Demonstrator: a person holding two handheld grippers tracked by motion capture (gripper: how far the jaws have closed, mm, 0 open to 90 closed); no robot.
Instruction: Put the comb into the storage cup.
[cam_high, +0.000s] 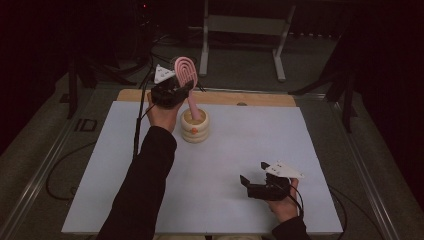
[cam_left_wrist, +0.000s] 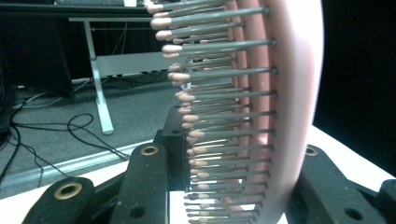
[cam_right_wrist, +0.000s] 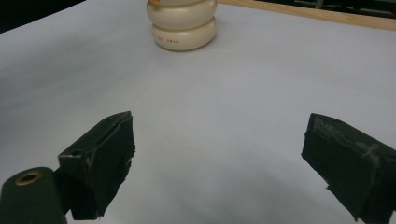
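Observation:
A pink hairbrush (cam_high: 186, 72) stands nearly upright at the back of the table, with its handle down inside a cream ribbed holder (cam_high: 195, 127). My left gripper (cam_high: 179, 91) is shut on the brush just below its head. In the left gripper view the pink brush (cam_left_wrist: 289, 93) and its rows of pins sit between the black jaws of the left gripper (cam_left_wrist: 243, 161). Near the front right, my right gripper (cam_high: 253, 172) rests low over the mat, open and holding nothing. The right gripper view has the right gripper (cam_right_wrist: 219, 149) spread wide, and the holder (cam_right_wrist: 182, 23) far ahead.
A white mat (cam_high: 250, 150) covers the table, with a wooden edge (cam_high: 260, 98) at the back. Behind the table stands a grey metal frame (cam_high: 240, 30) on the dark floor. Cables (cam_left_wrist: 56, 135) lie on the floor at the left.

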